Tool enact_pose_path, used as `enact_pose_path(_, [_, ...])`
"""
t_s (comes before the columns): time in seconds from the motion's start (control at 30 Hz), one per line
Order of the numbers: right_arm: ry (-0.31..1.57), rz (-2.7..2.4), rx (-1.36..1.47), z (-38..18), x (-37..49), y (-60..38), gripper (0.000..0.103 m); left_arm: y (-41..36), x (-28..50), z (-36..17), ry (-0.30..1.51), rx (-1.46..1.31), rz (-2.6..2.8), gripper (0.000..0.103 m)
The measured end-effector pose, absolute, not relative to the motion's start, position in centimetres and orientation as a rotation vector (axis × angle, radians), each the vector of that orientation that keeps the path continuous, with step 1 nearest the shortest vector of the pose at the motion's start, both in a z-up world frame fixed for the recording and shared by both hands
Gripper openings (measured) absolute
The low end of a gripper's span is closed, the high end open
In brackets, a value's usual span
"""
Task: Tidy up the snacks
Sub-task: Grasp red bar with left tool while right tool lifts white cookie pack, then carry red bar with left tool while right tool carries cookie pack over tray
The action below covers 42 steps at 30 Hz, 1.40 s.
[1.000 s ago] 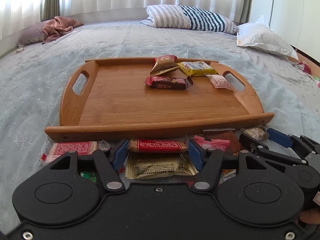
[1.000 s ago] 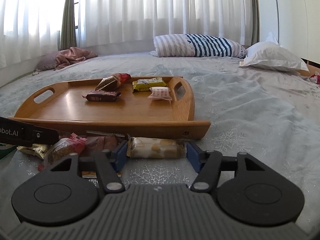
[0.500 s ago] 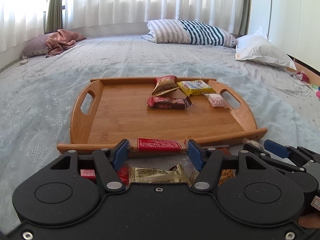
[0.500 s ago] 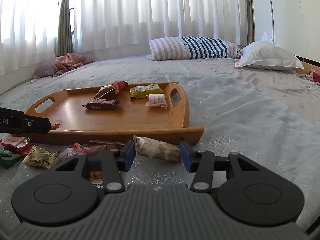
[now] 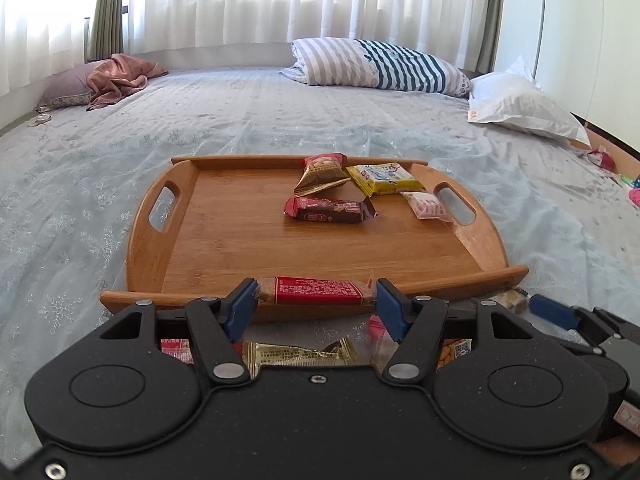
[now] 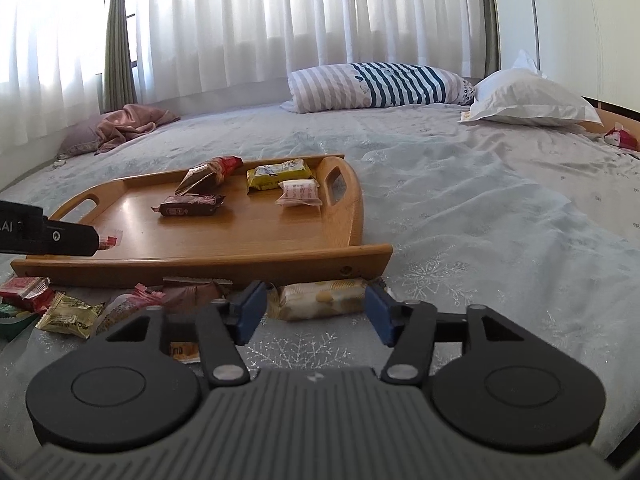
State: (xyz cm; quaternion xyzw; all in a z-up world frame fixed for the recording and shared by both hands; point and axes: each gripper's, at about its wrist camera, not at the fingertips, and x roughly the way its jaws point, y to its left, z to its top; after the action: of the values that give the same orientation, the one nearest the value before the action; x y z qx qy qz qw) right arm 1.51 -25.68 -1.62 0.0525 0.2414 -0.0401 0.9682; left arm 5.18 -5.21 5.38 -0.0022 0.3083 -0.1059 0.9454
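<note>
My left gripper (image 5: pixel 316 298) is shut on a red snack bar (image 5: pixel 318 291) and holds it lengthwise above the near rim of the wooden tray (image 5: pixel 224 256). It shows at the left of the right wrist view (image 6: pixel 72 236). My right gripper (image 6: pixel 316 310) is shut on a clear-wrapped biscuit pack (image 6: pixel 320 299), held just above the bedsheet in front of the tray's (image 6: pixel 248 260) near right corner. Several snacks lie on the tray: a dark chocolate bar (image 5: pixel 330 210), a brown-red pouch (image 5: pixel 322 174), a yellow pack (image 5: pixel 384 178) and a small pink pack (image 5: pixel 428 206).
Loose snacks lie on the sheet before the tray: a gold packet (image 6: pixel 68 314), red packets (image 6: pixel 24 290), a brown bar (image 6: pixel 192 292). A striped pillow (image 6: pixel 380 84) and a white pillow (image 6: pixel 528 102) lie at the far end, a pink cloth (image 6: pixel 128 124) far left.
Both grippers have risen from the sheet with their snacks. The left one has lifted the red bar up to the tray's rim; the right one has lifted the biscuit pack slightly.
</note>
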Motion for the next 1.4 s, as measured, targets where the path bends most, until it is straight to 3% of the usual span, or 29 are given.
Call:
enact_pose_path(0.1, [0.503, -0.057, 0.101, -1.5, 2.3, -26.4, 0.089, -5.2, 5.2, 5.3, 0.63, -0.004, -0.214, 0.062])
enact_pose_path(0.33, [0.56, -0.027, 0.109, -1.8, 4.2, -27.5, 0.089, -5.2, 5.2, 5.2, 0.629, -0.002, -0.211, 0.062])
enact_pose_path(0.4, [0.575, -0.02, 0.101, -1.9, 4.3, -27.5, 0.083, -5.2, 5.2, 5.2, 0.63, -0.003, -0.213, 0.062])
enact_pose_path(0.5, [0.564, -0.024, 0.076, -2.0, 4.0, -27.1, 0.064, -5.4, 5.4, 5.1, 0.633, -0.002, -0.217, 0.062])
enact_pose_path(0.57, [0.554, -0.022, 0.061, -1.9, 3.7, -26.8, 0.057, -5.5, 5.5, 5.0, 0.633, -0.003, -0.216, 0.062])
enact_pose_path(1.07, [0.472, -0.056, 0.102, 1.4, 1.8, -27.3, 0.055, -6.2, 7.4, 5.5, 0.633, -0.084, -0.226, 0.062])
enact_pose_path(1.4, [0.423, 0.012, 0.046, 2.0, 5.6, -26.8, 0.056, -7.3, 11.0, 5.0, 0.655, -0.14, -0.222, 0.062])
